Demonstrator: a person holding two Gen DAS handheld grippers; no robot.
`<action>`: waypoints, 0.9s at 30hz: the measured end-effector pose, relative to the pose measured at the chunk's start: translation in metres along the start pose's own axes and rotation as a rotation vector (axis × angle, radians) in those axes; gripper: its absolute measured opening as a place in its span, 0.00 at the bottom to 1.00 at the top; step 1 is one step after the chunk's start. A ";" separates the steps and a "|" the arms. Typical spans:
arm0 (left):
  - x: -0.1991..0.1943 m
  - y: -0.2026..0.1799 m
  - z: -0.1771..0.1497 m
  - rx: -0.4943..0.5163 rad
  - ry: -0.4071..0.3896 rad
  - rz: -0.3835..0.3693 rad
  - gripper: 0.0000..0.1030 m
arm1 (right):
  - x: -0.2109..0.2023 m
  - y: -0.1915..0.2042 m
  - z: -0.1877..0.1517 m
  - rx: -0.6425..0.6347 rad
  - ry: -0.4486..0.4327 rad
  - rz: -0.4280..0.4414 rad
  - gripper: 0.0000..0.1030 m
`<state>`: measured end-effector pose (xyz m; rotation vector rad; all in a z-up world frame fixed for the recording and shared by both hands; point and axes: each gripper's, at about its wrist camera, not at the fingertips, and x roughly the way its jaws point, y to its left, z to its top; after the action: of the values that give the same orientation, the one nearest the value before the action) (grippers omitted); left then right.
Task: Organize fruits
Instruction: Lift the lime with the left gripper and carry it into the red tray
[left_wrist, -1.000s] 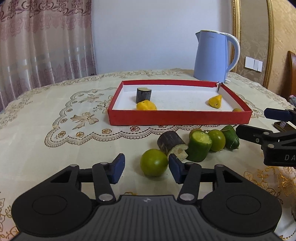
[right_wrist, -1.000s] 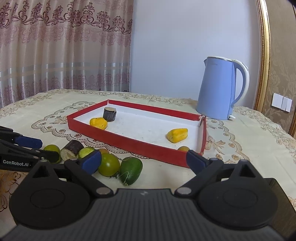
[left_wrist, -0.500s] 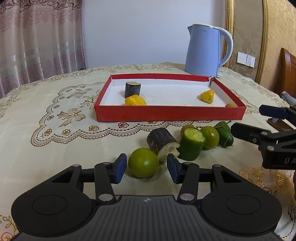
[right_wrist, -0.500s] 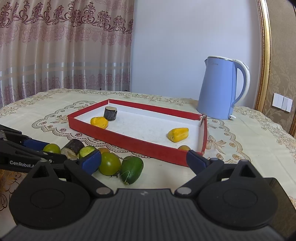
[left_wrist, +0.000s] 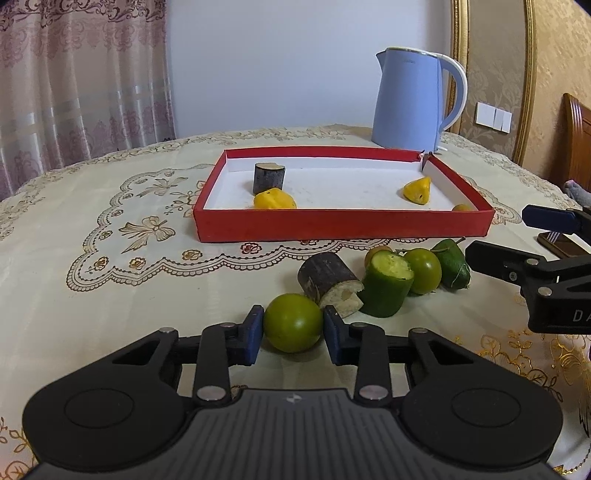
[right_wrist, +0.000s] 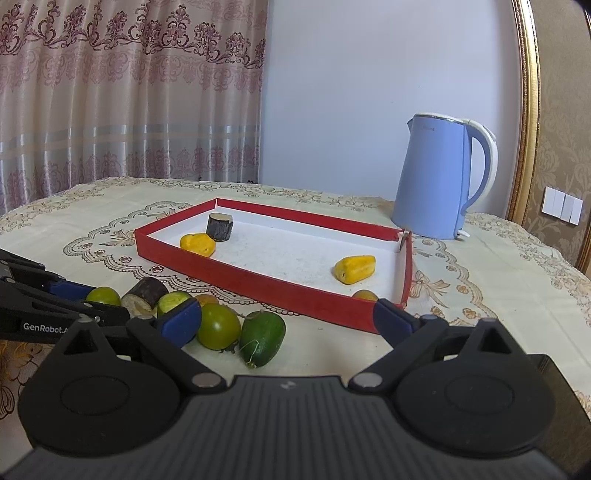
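My left gripper (left_wrist: 293, 332) is shut on a round green fruit (left_wrist: 293, 322) that rests on the tablecloth; both blue pads touch its sides. Just beyond it lie a dark cut stub (left_wrist: 328, 282), a cut green piece (left_wrist: 388, 284), another green round fruit (left_wrist: 424, 270) and a dark green oval fruit (left_wrist: 452, 263). A red tray (left_wrist: 343, 224) holds a dark stub (left_wrist: 269, 178) and yellow pieces (left_wrist: 274, 199). My right gripper (right_wrist: 286, 319) is open and empty, near the tray's front edge, with the oval fruit (right_wrist: 263, 338) between its fingers' span.
A light blue kettle (right_wrist: 439, 177) stands behind the tray at the back right. A dark flat object (left_wrist: 561, 243) lies at the right edge of the table. Curtains hang behind the table on the left.
My left gripper has moved forward around the green fruit and closed its pads onto it. The right gripper has stayed open and hardly moved.
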<state>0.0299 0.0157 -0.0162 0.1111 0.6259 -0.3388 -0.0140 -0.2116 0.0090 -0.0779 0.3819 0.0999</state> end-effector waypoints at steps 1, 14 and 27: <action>0.000 0.000 0.000 0.000 -0.002 0.003 0.33 | 0.000 0.000 0.000 0.000 0.000 0.000 0.96; -0.015 -0.006 0.014 0.030 -0.072 0.049 0.33 | 0.000 -0.005 0.001 0.019 -0.005 0.007 0.96; 0.004 -0.025 0.060 0.066 -0.105 0.125 0.33 | 0.000 -0.015 -0.002 0.077 -0.002 -0.007 1.00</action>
<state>0.0578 -0.0209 0.0294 0.1941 0.5012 -0.2429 -0.0131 -0.2269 0.0079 -0.0037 0.3829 0.0782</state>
